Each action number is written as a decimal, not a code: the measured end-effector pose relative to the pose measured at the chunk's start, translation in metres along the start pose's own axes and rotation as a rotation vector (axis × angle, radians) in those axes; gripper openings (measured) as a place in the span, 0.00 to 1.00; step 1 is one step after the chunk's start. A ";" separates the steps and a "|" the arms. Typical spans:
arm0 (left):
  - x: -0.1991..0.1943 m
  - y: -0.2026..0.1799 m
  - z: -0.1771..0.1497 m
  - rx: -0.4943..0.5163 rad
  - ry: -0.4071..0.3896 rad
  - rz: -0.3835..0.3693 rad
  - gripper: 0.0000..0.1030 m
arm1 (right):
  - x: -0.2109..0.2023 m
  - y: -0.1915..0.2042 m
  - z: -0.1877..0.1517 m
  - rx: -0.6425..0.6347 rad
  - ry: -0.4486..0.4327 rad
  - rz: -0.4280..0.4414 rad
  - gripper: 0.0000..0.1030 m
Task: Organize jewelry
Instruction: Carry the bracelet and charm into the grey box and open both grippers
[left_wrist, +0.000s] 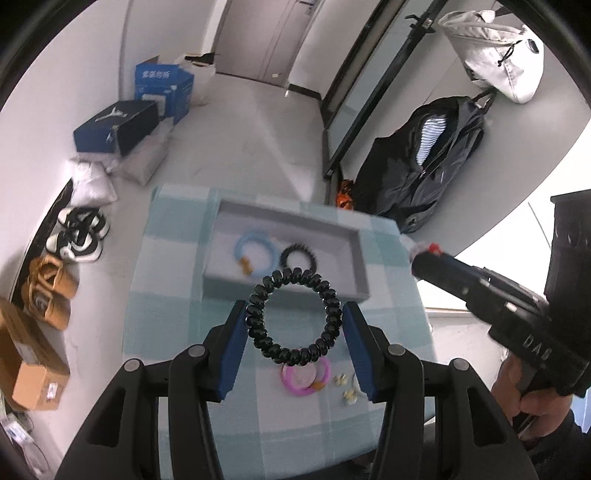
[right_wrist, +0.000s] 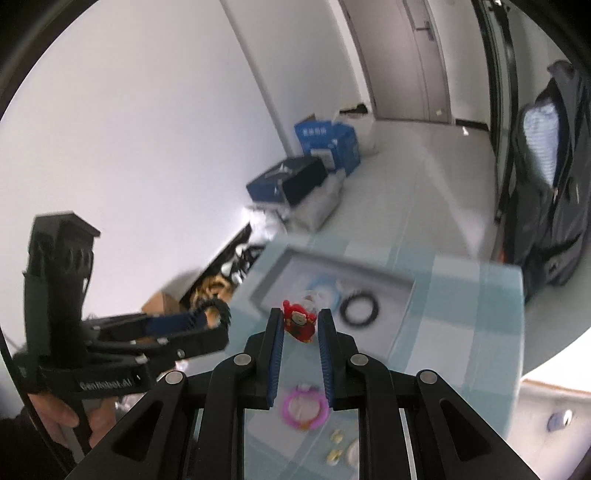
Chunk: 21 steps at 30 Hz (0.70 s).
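Pale floor and white walls surround a small table (left_wrist: 173, 295) covered in a teal and white checked cloth, with boxes and shoes along the left wall. On the cloth sits 1 grey tray (left_wrist: 360, 258).

From the left wrist view, the left gripper (left_wrist: 295, 325) holds 1 black spiral hair tie (left_wrist: 293, 315) upright between its 2 blue pads, partly open around the ring and pressing on its sides, above the cloth just in front of the tray. This view shows the tray's contents clearly: 1 light blue ring (left_wrist: 256, 251) with an orange piece, and 1 smaller black spiral tie (left_wrist: 298, 256) beside it. Near the table's front lie 1 pink ring (left_wrist: 304, 374) and a few small pale pieces (left_wrist: 347, 387), too small to identify.

Only the right wrist view shows what the right gripper (right_wrist: 299, 328) carries: 1 small red figure charm (right_wrist: 298, 324), pinched between nearly closed fingers, raised above the cloth in front of the tray. In the left wrist view, that gripper's tip shows only a red and white blur. Each view also catches the other gripper with a hand on its handle.
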<state>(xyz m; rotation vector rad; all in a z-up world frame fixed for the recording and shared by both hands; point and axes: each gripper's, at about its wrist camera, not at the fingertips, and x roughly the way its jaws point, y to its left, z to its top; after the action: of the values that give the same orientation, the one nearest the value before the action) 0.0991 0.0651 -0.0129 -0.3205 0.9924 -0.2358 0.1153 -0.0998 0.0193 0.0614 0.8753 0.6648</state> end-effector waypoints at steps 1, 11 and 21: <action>0.002 -0.002 0.007 0.010 0.002 -0.003 0.45 | -0.001 -0.002 0.008 0.000 -0.012 0.004 0.17; 0.063 0.019 0.051 -0.038 0.099 -0.056 0.45 | 0.039 -0.029 0.036 0.007 0.025 0.031 0.17; 0.113 0.042 0.062 -0.175 0.225 -0.185 0.45 | 0.092 -0.068 0.025 0.102 0.155 0.106 0.17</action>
<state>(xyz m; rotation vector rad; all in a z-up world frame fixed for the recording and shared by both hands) 0.2131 0.0752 -0.0854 -0.5557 1.2098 -0.3595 0.2105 -0.0969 -0.0492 0.1499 1.0611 0.7306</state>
